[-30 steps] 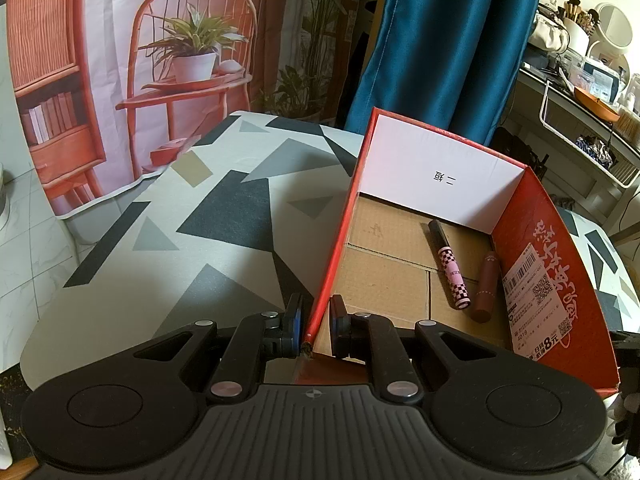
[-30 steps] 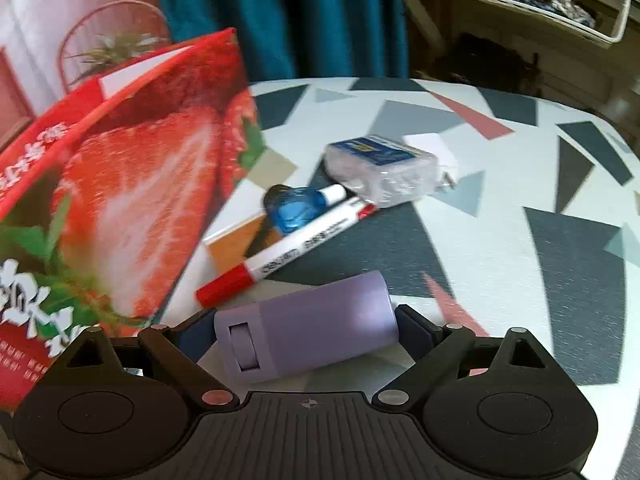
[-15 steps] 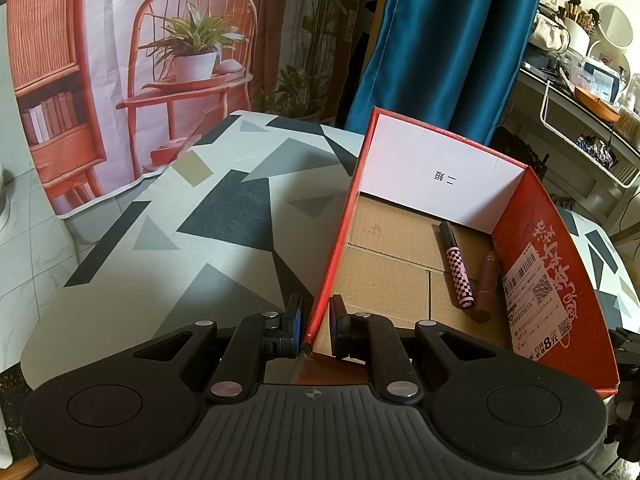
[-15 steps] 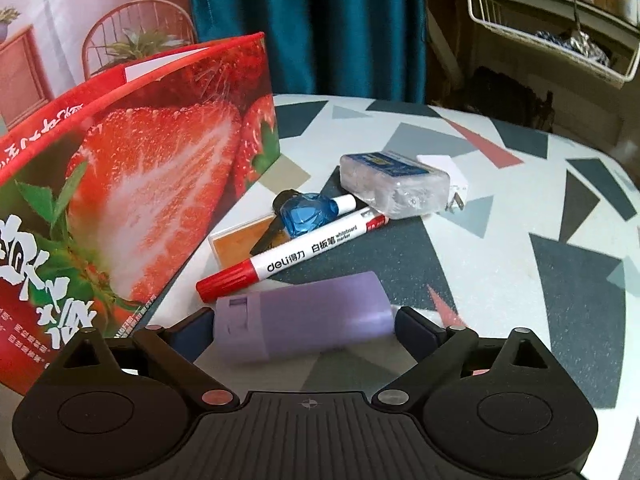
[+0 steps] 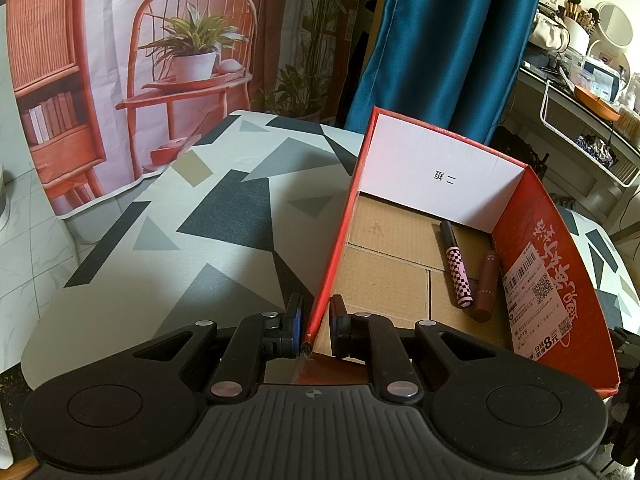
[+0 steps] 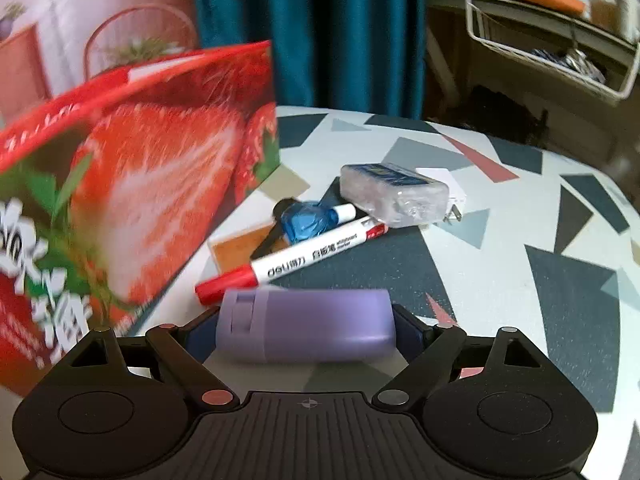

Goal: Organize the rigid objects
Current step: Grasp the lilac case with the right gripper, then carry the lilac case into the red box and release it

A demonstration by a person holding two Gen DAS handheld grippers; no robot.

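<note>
Black ribbed gripper bodies, silver screws

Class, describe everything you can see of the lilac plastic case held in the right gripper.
The lilac plastic case is a smooth, matte, rounded-edge block with a small rectangular recess near its left end. It lies crosswise and roughly level, clamped end to end between the right gripper fingers, above the patterned table, in front of the red-capped marker.
</note>
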